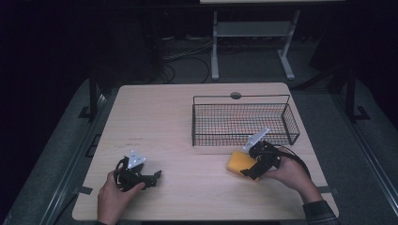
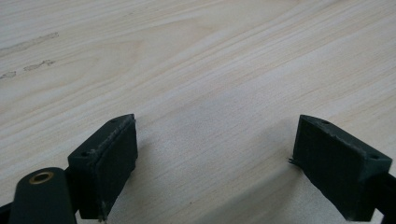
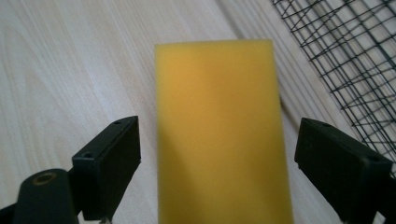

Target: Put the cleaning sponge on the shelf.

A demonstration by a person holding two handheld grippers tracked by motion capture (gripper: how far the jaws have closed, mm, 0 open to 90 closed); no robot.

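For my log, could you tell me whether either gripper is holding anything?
Nothing is held. The right gripper is open astride the sponge, jaws clear of its sides; the left gripper is open over the table.

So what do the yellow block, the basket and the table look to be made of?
Yellow block: probably foam sponge, with a matte, soft-looking surface and no shine.
Basket: thin black wire mesh, likely coated metal, with an open grid you can see through.
Table: pale wood or wood-look laminate with visible grain lines; which one is unclear.
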